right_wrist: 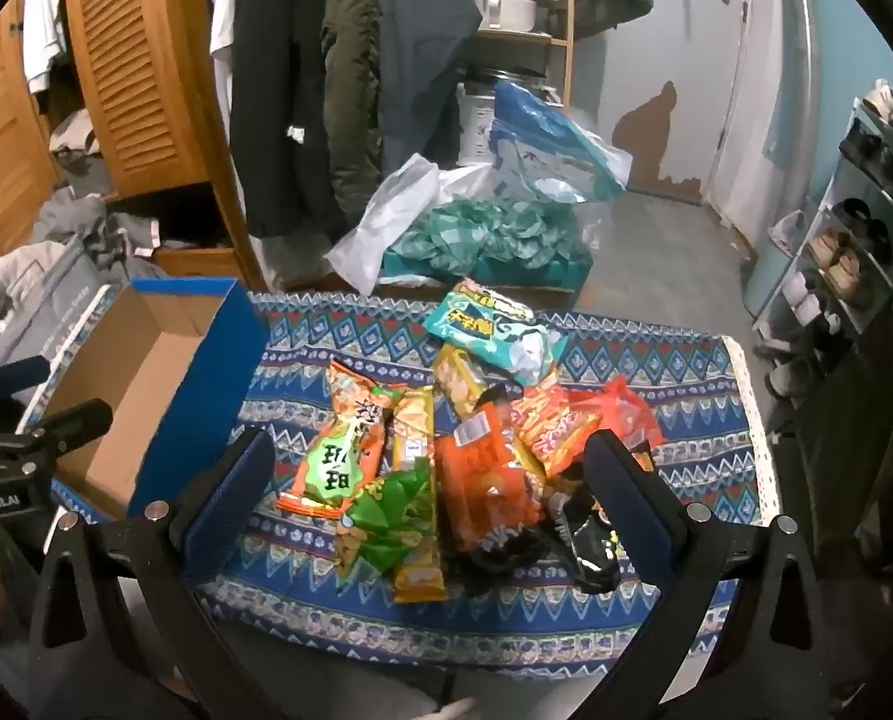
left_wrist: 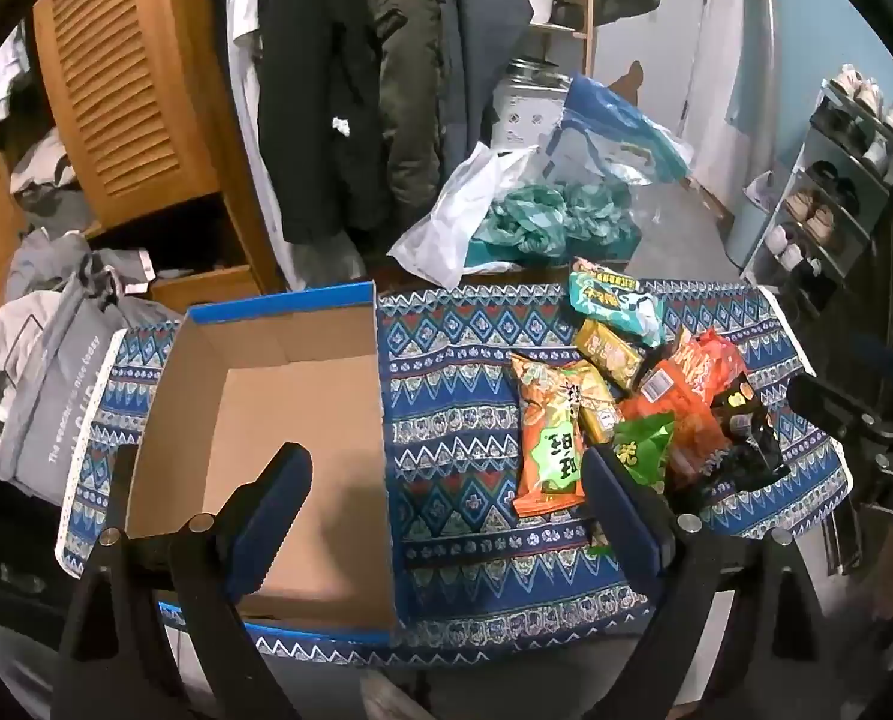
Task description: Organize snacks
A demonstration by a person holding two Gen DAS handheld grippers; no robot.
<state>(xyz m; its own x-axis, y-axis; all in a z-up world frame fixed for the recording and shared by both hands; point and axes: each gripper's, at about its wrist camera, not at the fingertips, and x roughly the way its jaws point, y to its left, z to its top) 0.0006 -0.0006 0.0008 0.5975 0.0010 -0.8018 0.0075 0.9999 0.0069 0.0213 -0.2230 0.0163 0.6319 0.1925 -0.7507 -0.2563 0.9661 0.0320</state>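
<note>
Right wrist view shows the right gripper (right_wrist: 428, 480) spread wide over the snack packets (right_wrist: 446, 450) heaped on the patterned cloth (right_wrist: 674, 444); I'd come down on a single top packet, such as the green one (right_wrist: 392, 516). Left gripper (left_wrist: 446, 480) hangs released by the empty cardboard box (left_wrist: 278, 420), left of the crinkly, overlapping pile.

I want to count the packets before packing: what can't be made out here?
- Snack pile: packets overlap in both views, so no sure count.
- Black packet: partly behind the right tool finger.
- Cardboard box: near floor hidden by the left tool finger.
- Packet print: too blurred to read.
</note>
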